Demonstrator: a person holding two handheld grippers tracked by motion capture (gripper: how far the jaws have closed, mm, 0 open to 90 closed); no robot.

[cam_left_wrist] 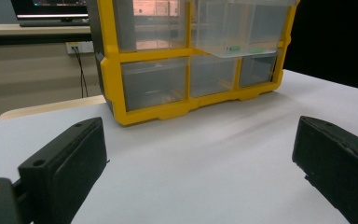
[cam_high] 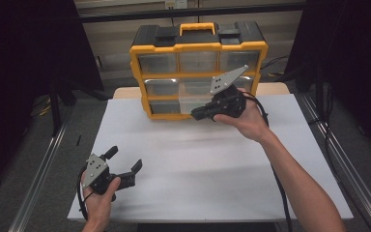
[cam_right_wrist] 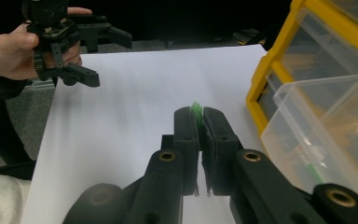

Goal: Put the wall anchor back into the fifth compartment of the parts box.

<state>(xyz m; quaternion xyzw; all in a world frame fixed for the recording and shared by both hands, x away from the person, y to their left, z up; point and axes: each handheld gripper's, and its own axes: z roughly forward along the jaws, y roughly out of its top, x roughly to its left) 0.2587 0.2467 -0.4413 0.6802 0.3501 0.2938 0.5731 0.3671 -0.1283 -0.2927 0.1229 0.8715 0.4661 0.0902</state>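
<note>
So far you have the small green piece (cam_right_wrist: 196,111) clenched in your right tool (cam_right_wrist: 198,122), beside the pulled-out clear drawer (cam_right_wrist: 326,135) of the yellow organizer (cam_high: 198,48); placing it remains. Your left tool (cam_high: 123,162) rests released on the bench (cam_high: 198,164).

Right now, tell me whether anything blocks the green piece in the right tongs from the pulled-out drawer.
Nothing visible blocks it. The right tongs are shut on the small green piece, right beside the pulled-out clear drawer of the yellow organizer, whose top is open. The left tongs are far off.
</note>
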